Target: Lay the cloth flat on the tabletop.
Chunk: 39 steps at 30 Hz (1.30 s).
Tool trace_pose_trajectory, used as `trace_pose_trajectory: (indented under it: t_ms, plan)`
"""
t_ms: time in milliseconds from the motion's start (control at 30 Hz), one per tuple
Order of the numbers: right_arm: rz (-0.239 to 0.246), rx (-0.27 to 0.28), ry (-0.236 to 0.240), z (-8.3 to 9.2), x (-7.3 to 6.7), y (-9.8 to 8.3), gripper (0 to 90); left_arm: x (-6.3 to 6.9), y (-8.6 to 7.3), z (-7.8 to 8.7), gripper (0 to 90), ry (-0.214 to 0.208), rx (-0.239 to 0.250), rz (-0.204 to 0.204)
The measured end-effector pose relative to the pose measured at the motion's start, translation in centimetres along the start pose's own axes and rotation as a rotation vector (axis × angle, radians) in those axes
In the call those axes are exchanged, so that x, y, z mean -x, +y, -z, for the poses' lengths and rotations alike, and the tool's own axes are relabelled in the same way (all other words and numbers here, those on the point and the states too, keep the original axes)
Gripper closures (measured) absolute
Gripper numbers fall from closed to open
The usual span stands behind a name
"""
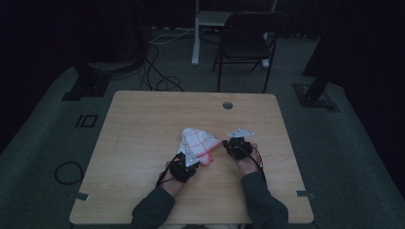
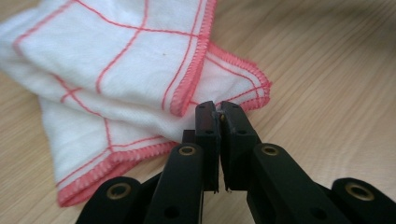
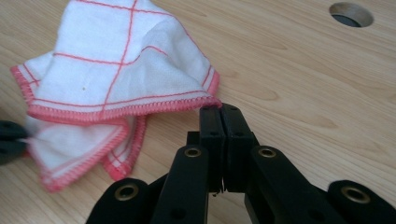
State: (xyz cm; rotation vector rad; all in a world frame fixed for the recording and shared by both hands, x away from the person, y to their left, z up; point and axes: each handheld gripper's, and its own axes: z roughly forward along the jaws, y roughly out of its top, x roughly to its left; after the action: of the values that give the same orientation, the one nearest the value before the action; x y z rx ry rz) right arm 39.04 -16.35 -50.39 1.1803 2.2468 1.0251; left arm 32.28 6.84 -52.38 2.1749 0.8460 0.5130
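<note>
Your left gripper point(image 2: 218, 106): jaws closed, pinching hem of cloth point(image 2: 116, 74) at its near corner. Your right gripper point(image 3: 222, 110): jaws shut, hem of cloth's other corner apparently nipped at tips. Cloth lies crumpled mid-surface point(image 1: 143, 119), slightly toward near edge. Step, as judged: corners taken for spreading or folding. Next: lift both corners evenly, draw apart, keep grip firm. Cable hole point(image 1: 228, 105) near far edge.

White cloth point(image 1: 198, 143) with red grid lines and red stitched hem, crumpled and folded over itself, before you mid-table point(image 1: 143, 124), corners splayed.
</note>
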Motion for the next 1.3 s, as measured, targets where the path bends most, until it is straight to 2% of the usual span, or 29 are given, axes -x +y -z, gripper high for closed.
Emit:
trace_pose_trajectory:
  t_ms: [100,133,167,200,233,267,367,400,433,467,500,533,567,600,633,667,700,733,767,833,867,900,933,1033,1067,1167,1267,1300]
  plan:
    - [-0.004,0.002,-0.005,0.2,0.3,-0.1,89.4,-0.2,0.0,0.6,87.0,-0.012,0.020,0.018]
    - [-0.008,0.002,-0.011,0.4,0.5,-0.1,89.5,-0.7,-0.1,1.5,87.0,-0.020,0.045,0.040]
    - [-0.008,0.002,-0.011,0.4,0.5,-0.1,89.5,-0.7,-0.1,1.5,87.1,-0.020,0.045,0.040]
    - [-0.010,0.004,-0.015,0.5,0.8,-0.1,89.5,-1.3,-0.1,2.2,87.1,-0.023,0.064,0.065]
    - [-0.010,0.004,-0.015,0.5,0.8,-0.1,89.5,-1.3,-0.1,2.2,87.2,-0.023,0.064,0.065]
    - [-0.017,0.004,-0.019,0.6,1.0,-0.1,89.4,-2.0,-0.2,2.8,87.2,-0.017,0.078,0.083]
    - [-0.016,0.003,-0.022,0.5,1.2,-0.1,89.5,-2.7,-0.3,3.3,87.4,-0.008,0.090,0.099]
    - [-0.016,0.001,-0.024,0.5,1.2,0.0,89.4,-3.5,-0.5,3.8,87.4,0.004,0.100,0.125]
    - [-0.016,0.001,-0.024,0.5,1.2,0.0,89.4,-3.5,-0.5,3.8,87.4,0.004,0.100,0.125]
    - [-0.012,-0.001,-0.023,0.4,1.2,0.1,89.4,-4.5,-0.7,4.3,87.4,0.023,0.111,0.154]
    - [-0.012,-0.001,-0.023,0.4,1.2,0.1,89.4,-4.5,-0.7,4.3,87.4,0.023,0.111,0.154]
    - [-0.011,-0.001,-0.024,0.3,1.1,0.3,89.4,-5.5,-0.9,4.6,87.4,0.035,0.121,0.191]
    - [-0.010,0.001,-0.023,0.2,1.1,0.4,89.4,-5.5,-0.9,4.6,87.4,0.035,0.121,0.191]
    - [-0.009,0.001,-0.022,0.2,1.0,0.5,89.5,-6.7,-1.3,4.9,87.5,0.051,0.130,0.239]
    - [-0.009,0.001,-0.022,0.2,1.0,0.5,89.5,-6.7,-1.3,4.9,87.4,0.051,0.130,0.239]
    - [-0.008,0.002,-0.020,0.1,0.9,0.6,89.4,-7.6,-1.7,5.1,87.5,0.064,0.130,0.278]
    - [-0.008,0.002,-0.020,0.1,0.9,0.6,89.4,-7.6,-1.7,5.1,87.5,0.064,0.130,0.278]
    - [-0.008,0.001,-0.017,0.0,0.8,0.8,89.5,-8.7,-2.1,5.2,87.5,0.082,0.125,0.319]
    - [-0.008,0.001,-0.017,0.0,0.8,0.8,89.5,-8.7,-2.1,5.2,87.5,0.082,0.125,0.319]
    - [-0.004,-0.001,-0.017,-0.2,0.8,0.8,89.5,-9.8,-2.8,5.2,87.5,0.102,0.116,0.367]
    - [-0.007,-0.002,-0.017,-0.3,0.8,0.8,89.5,-10.7,-3.3,5.1,87.6,0.116,0.094,0.401]
    - [-0.007,-0.002,-0.017,-0.3,0.8,0.8,89.5,-10.7,-3.3,5.1,87.6,0.116,0.094,0.401]
    - [-0.010,-0.004,-0.016,-0.3,0.8,0.8,89.4,-11.4,-3.9,4.7,87.6,0.126,0.068,0.430]
    - [-0.011,-0.004,-0.012,-0.4,0.8,0.8,89.5,-11.9,-4.3,4.3,87.6,0.132,0.048,0.453]
    - [-0.009,-0.003,-0.011,-0.4,0.7,0.9,89.5,-12.4,-4.8,3.9,87.5,0.140,0.028,0.479]
    - [-0.007,-0.002,-0.008,-0.5,0.6,0.9,89.4,-12.7,-5.1,3.6,87.6,0.142,0.004,0.502]
    - [-0.006,-0.010,-0.003,-0.8,0.6,1.0,89.5,-13.3,-5.4,3.0,88.0,0.139,-0.025,0.550]
    - [-0.006,-0.010,-0.003,-0.8,0.6,1.0,89.5,-13.3,-5.4,3.0,88.1,0.139,-0.025,0.550]
